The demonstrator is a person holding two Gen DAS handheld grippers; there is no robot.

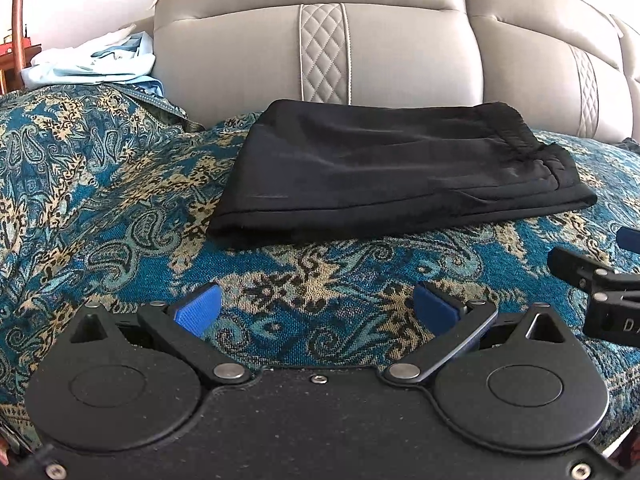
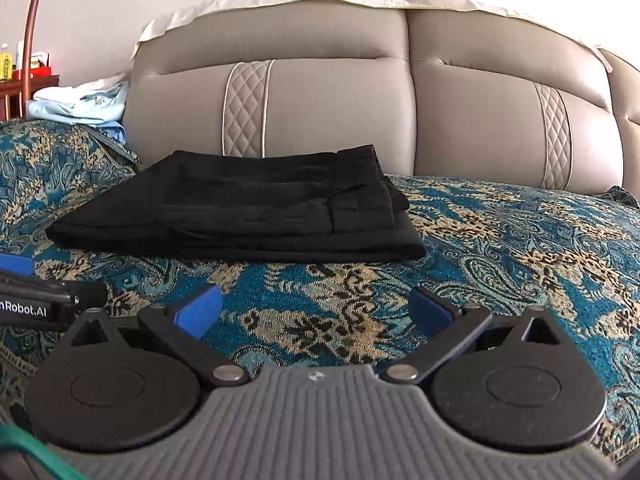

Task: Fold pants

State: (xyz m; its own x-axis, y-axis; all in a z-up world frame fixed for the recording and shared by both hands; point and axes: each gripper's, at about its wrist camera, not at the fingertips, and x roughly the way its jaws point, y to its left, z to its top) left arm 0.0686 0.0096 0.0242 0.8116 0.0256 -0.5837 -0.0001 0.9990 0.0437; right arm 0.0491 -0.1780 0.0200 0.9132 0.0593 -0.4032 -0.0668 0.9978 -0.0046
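Pants [image 1: 384,172] lie folded on the far blanket [image 1: 120,184], soft and floppy, best pinched at the thick near edge, while the left gripper [image 1: 316,310] and right gripper [image 2: 316,310] wait wide and empty.

Between your left gripper [image 1: 316,308] and the folded black pants [image 1: 396,168] lies bare paisley bedspread [image 1: 120,184]; you can pass there freely; the grey padded headboard [image 1: 400,56] closes off the far side just behind the pants; crumpled pale-blue clothes [image 1: 100,64] block the far left corner; your right gripper [image 2: 316,310] crowds the left one's right flank.
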